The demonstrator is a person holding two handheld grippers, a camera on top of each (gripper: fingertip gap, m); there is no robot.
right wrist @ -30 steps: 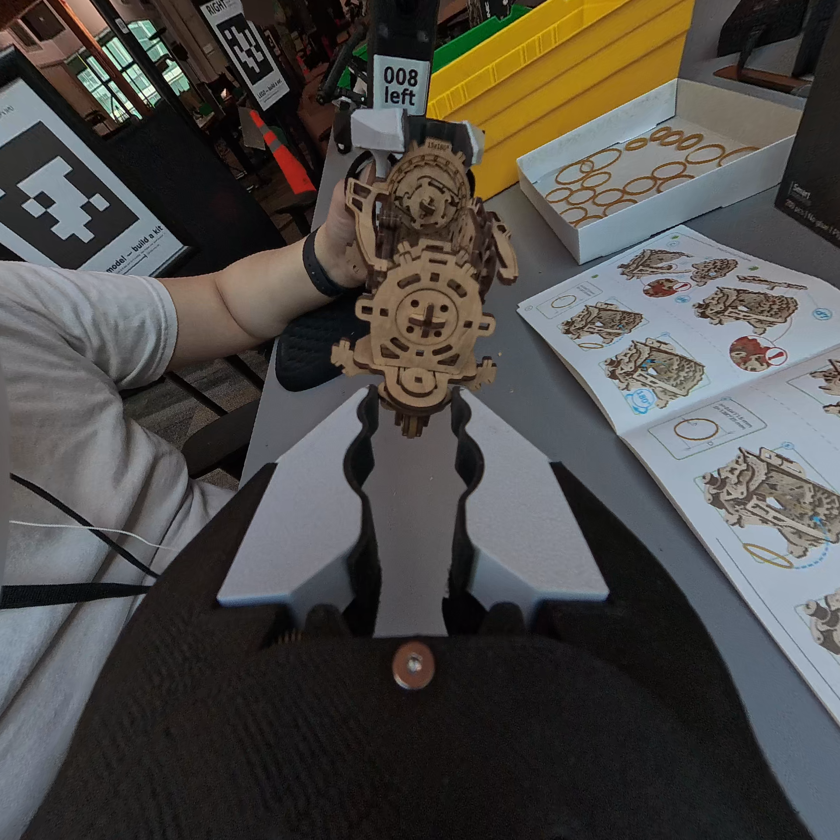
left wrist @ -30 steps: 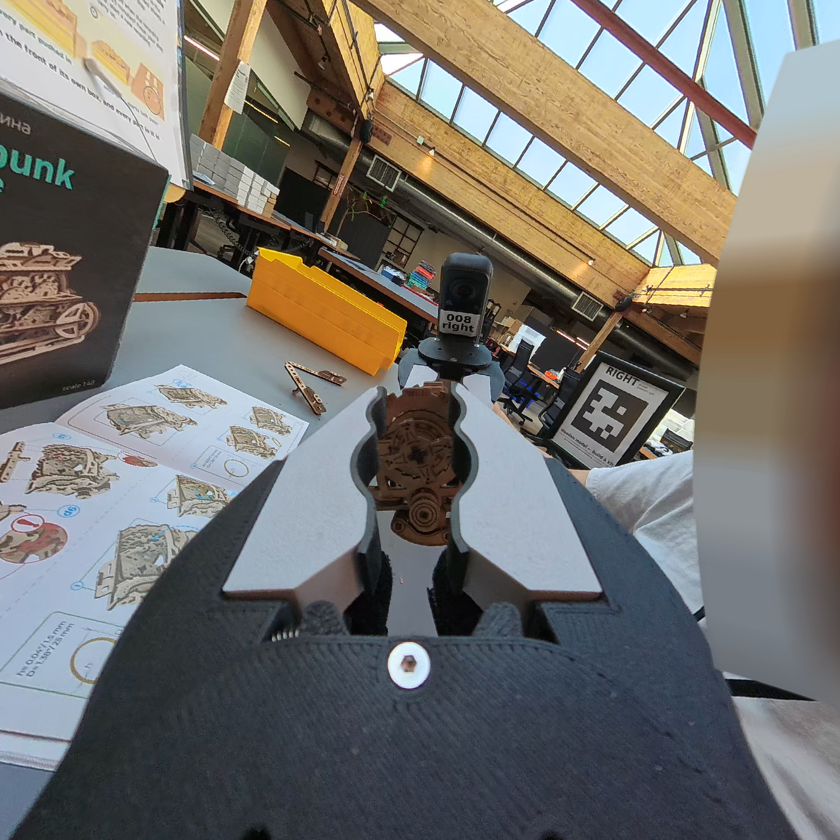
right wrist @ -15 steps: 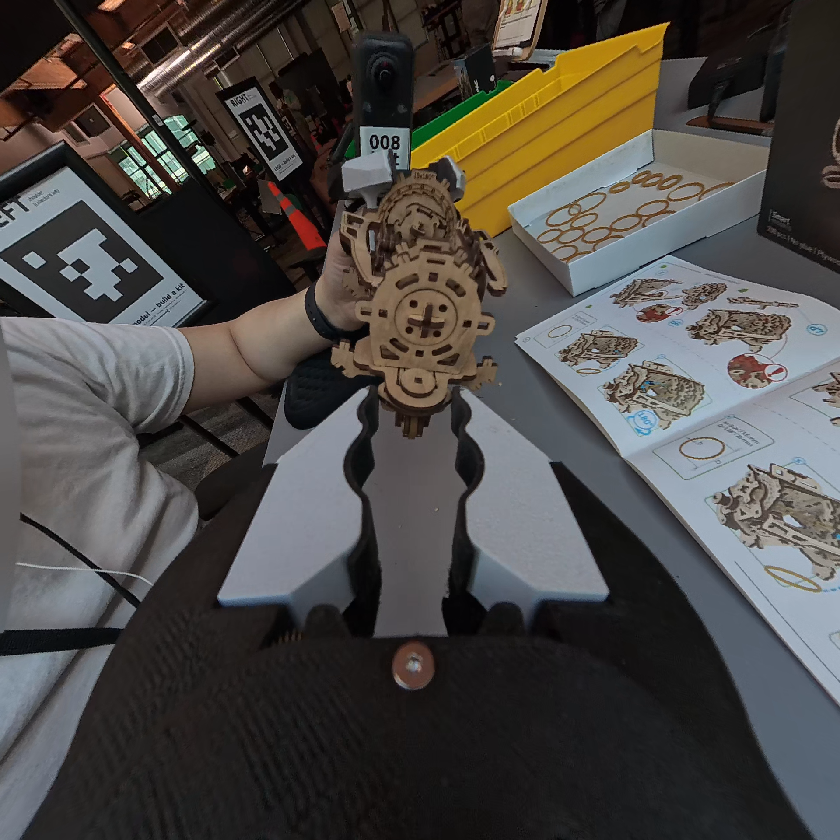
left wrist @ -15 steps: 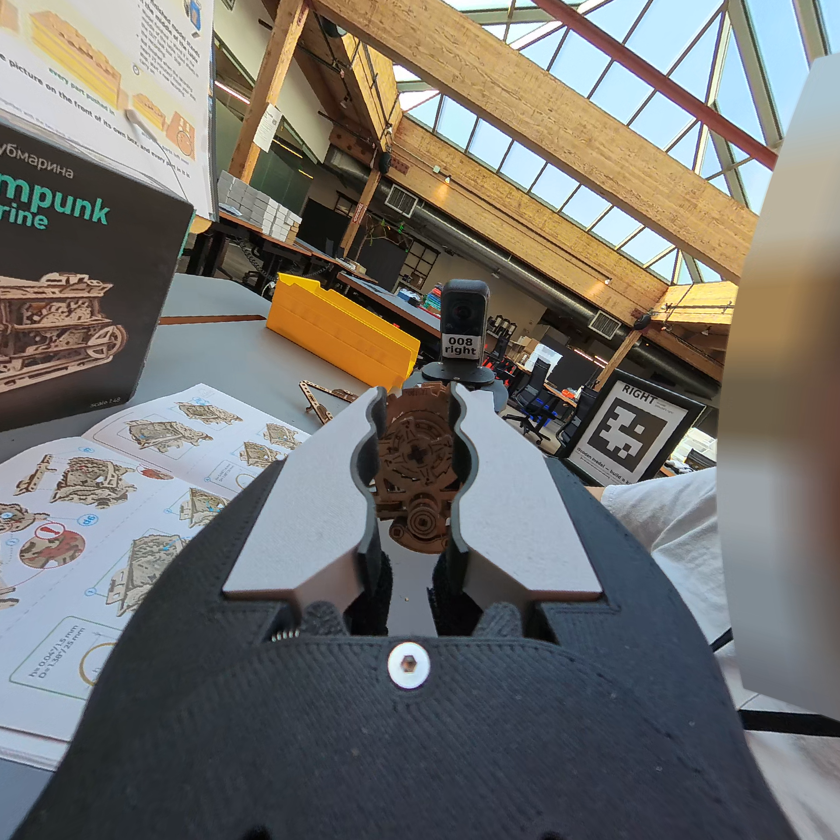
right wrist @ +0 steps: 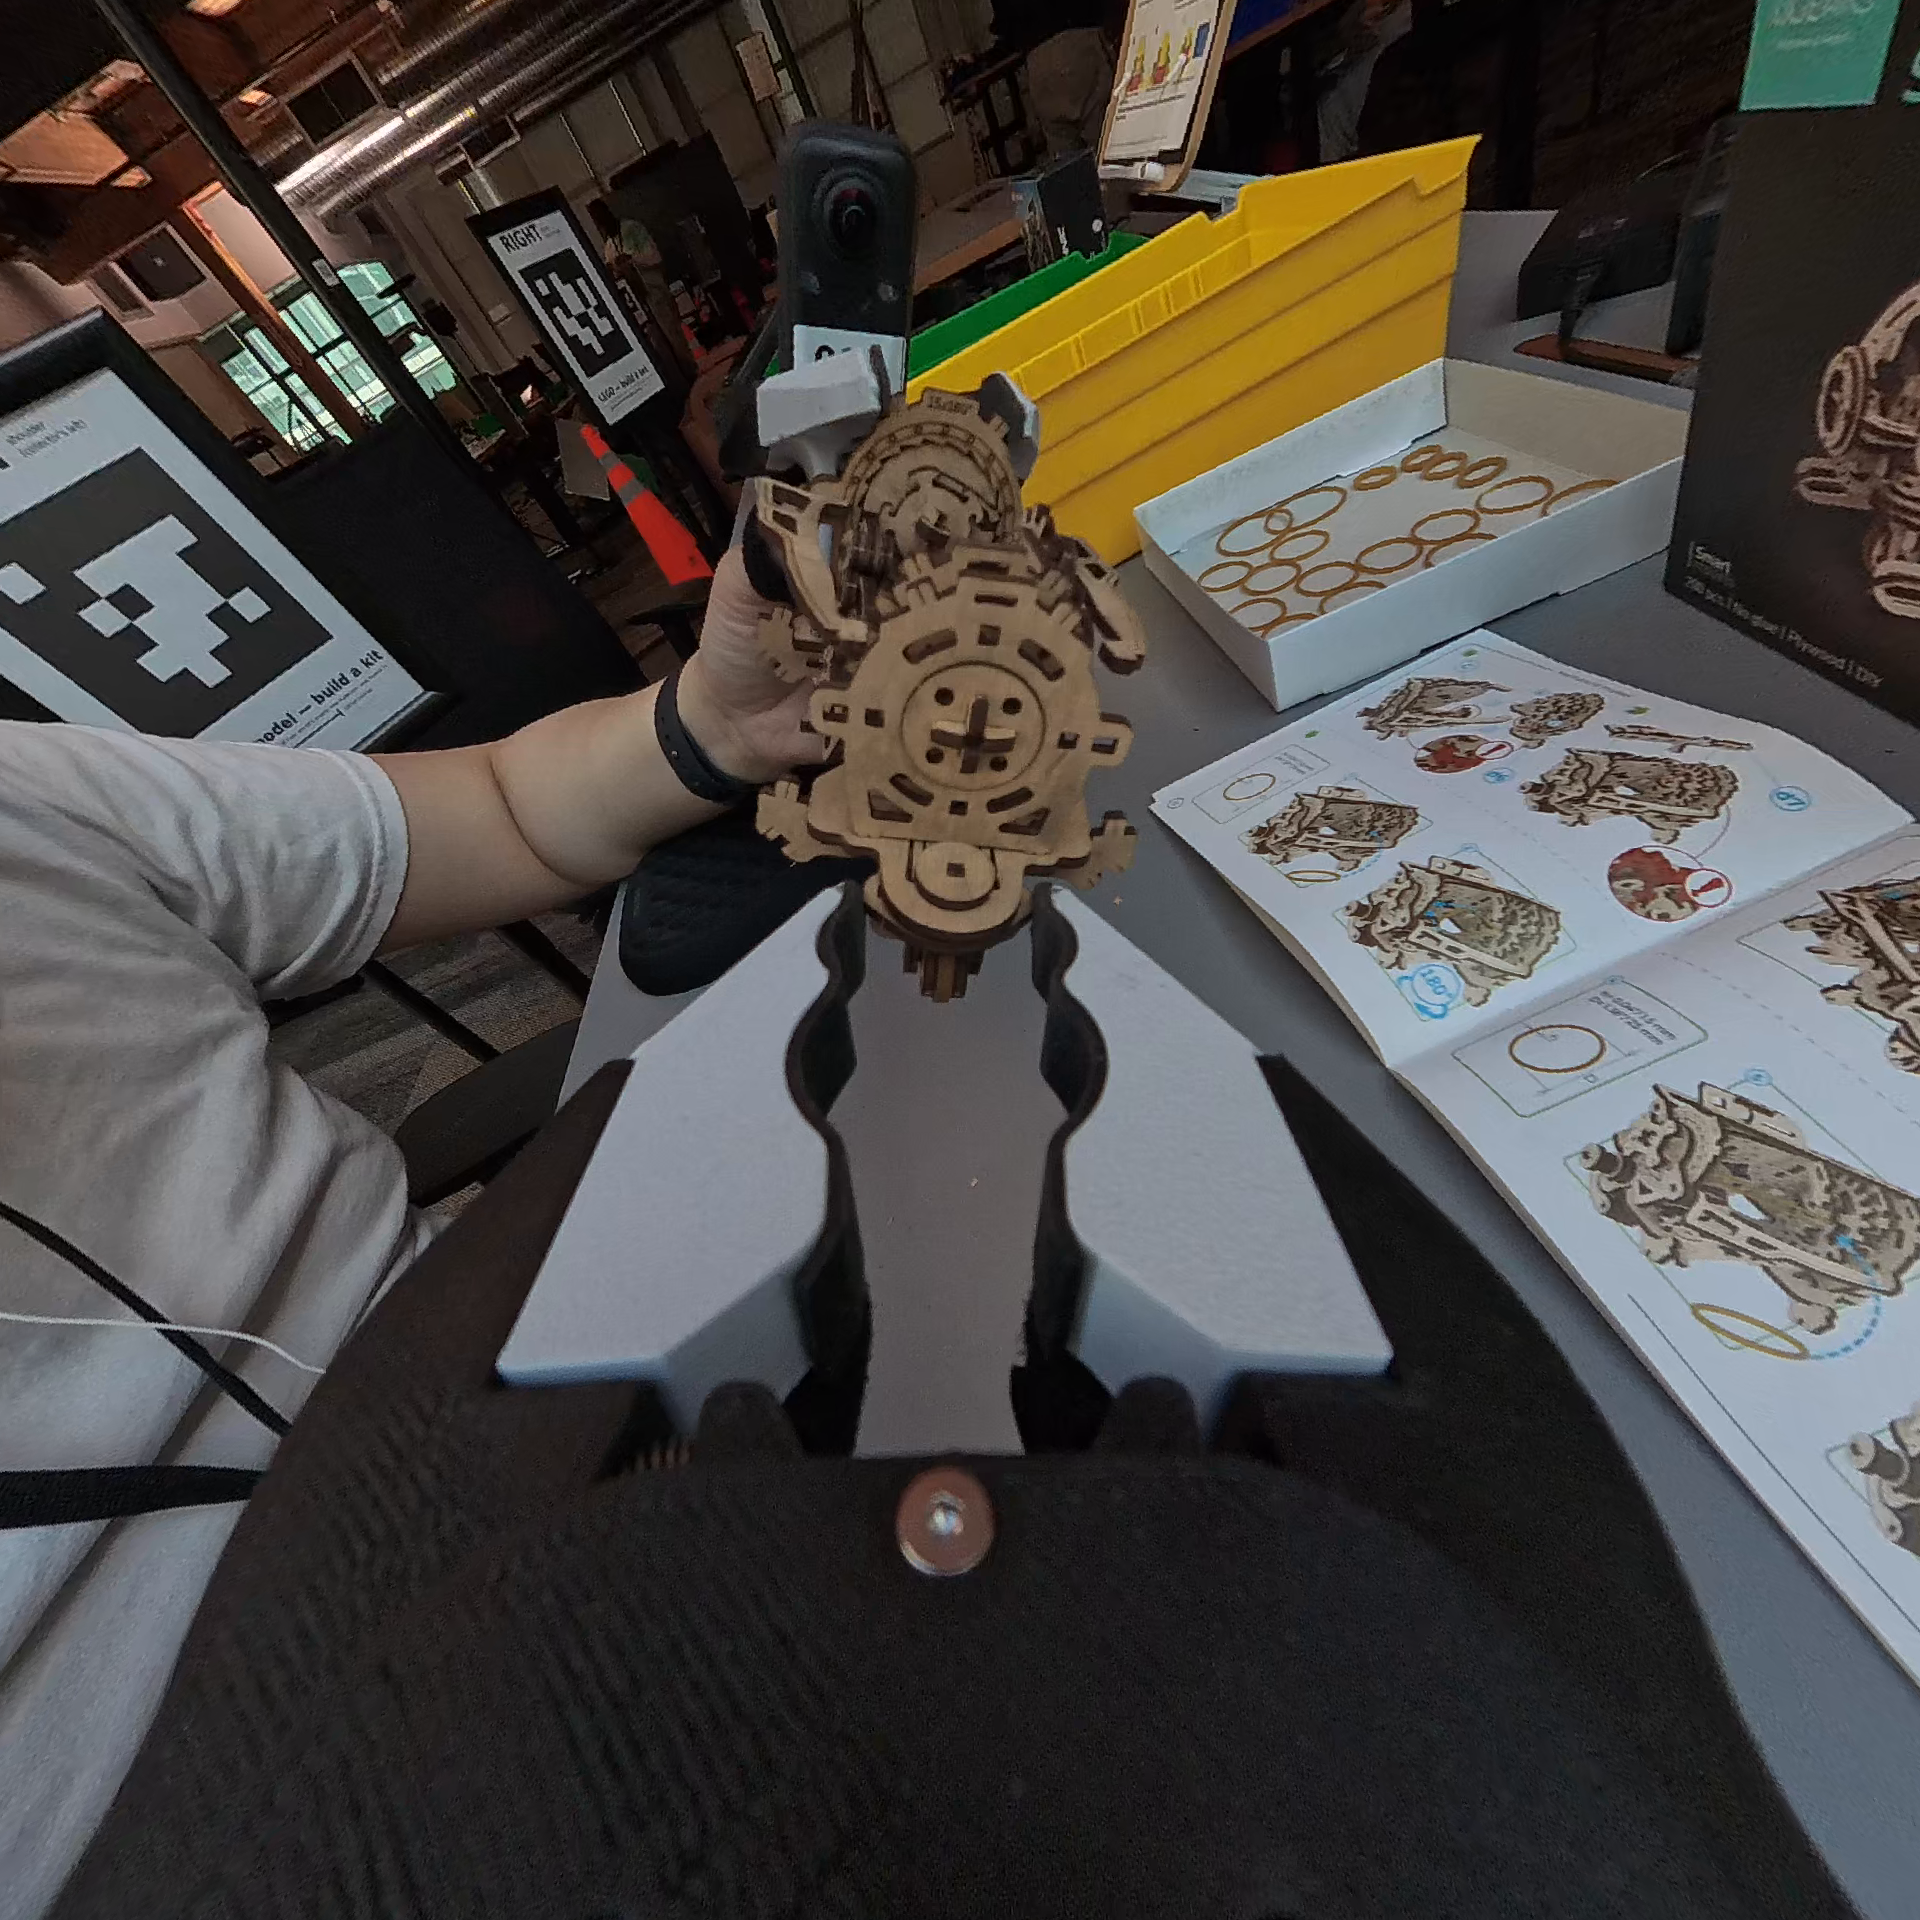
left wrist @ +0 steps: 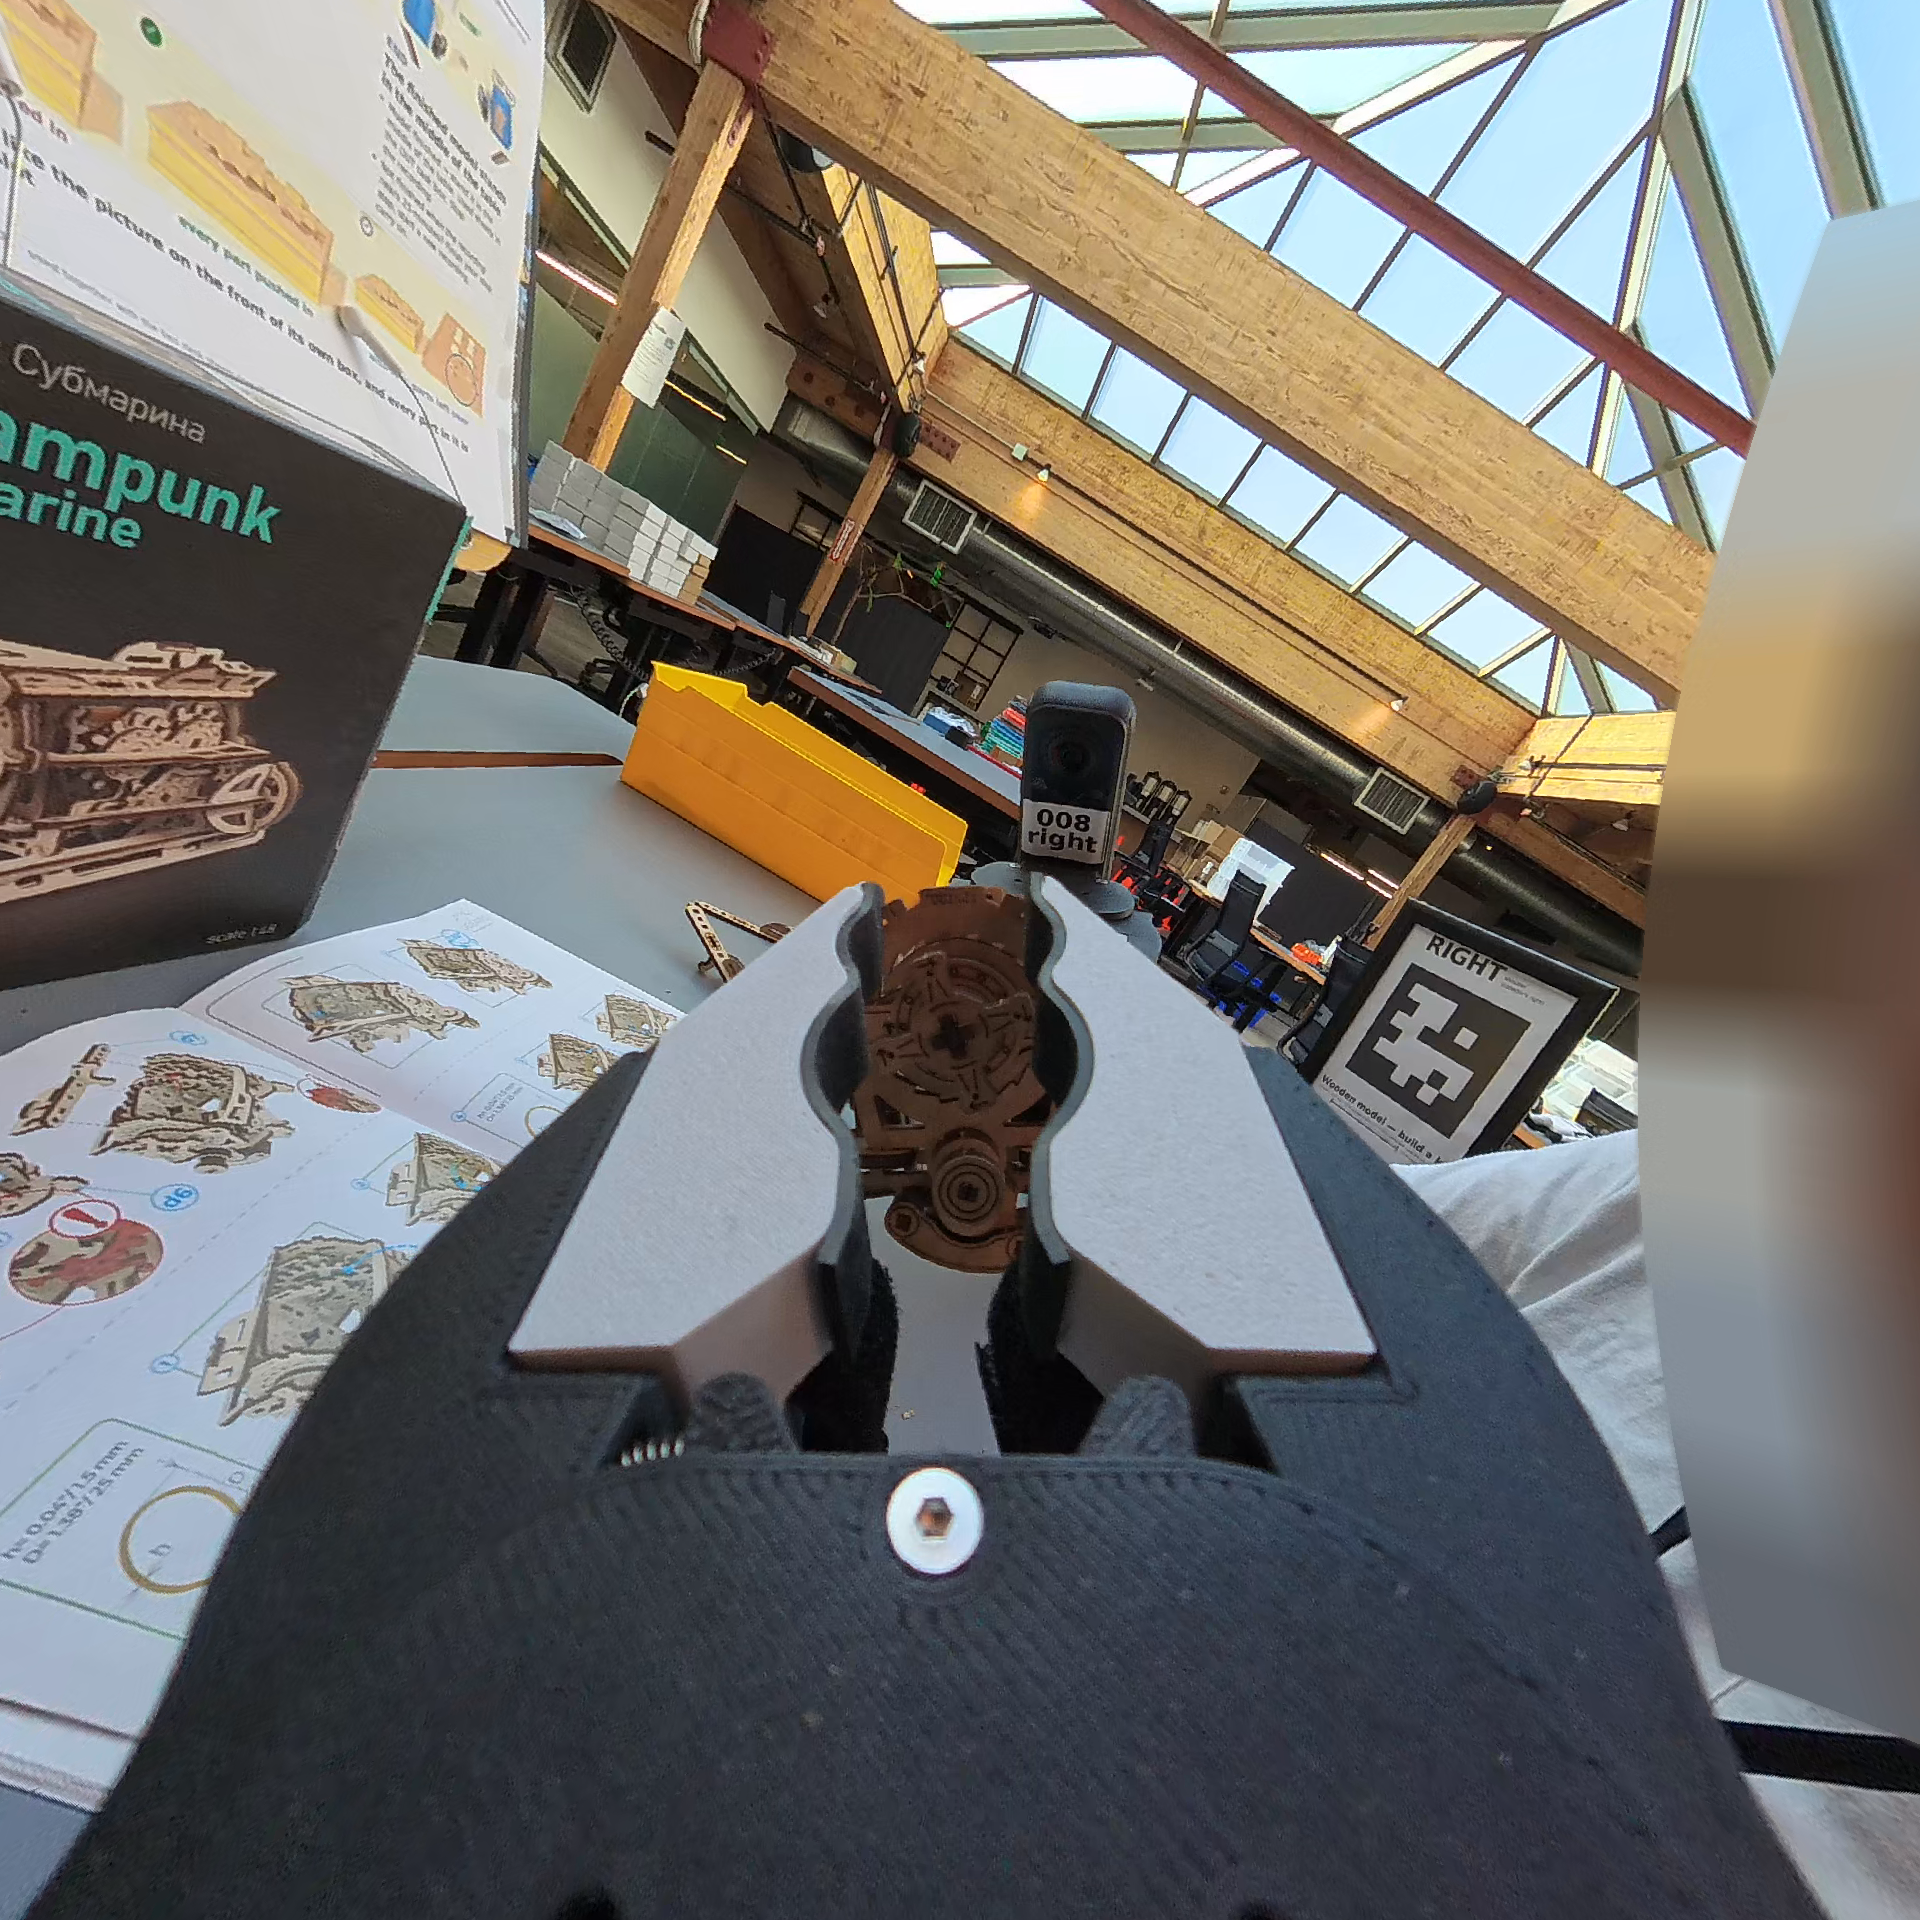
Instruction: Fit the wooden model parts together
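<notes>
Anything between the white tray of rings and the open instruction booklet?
Nothing: right wrist view shows only bare grey table between the white tray and booklet.

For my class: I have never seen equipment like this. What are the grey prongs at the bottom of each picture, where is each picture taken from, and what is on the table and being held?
There is no robot. A person holds a two-fingered grasping tool in each hand, and each tool carries a camera looking along its grey fingers.

The left wrist view shows the left tool shut on the wooden model, a layered assembly of gears.

The right wrist view looks the opposite way: the right tool has its tips at the same model's lower end. Whether it grips is unclear. The person's hand holds the left tool behind the model.

On the grey table lie an open instruction booklet, a white tray of rings, a yellow bin, a dark product box and loose wooden pieces.
</notes>
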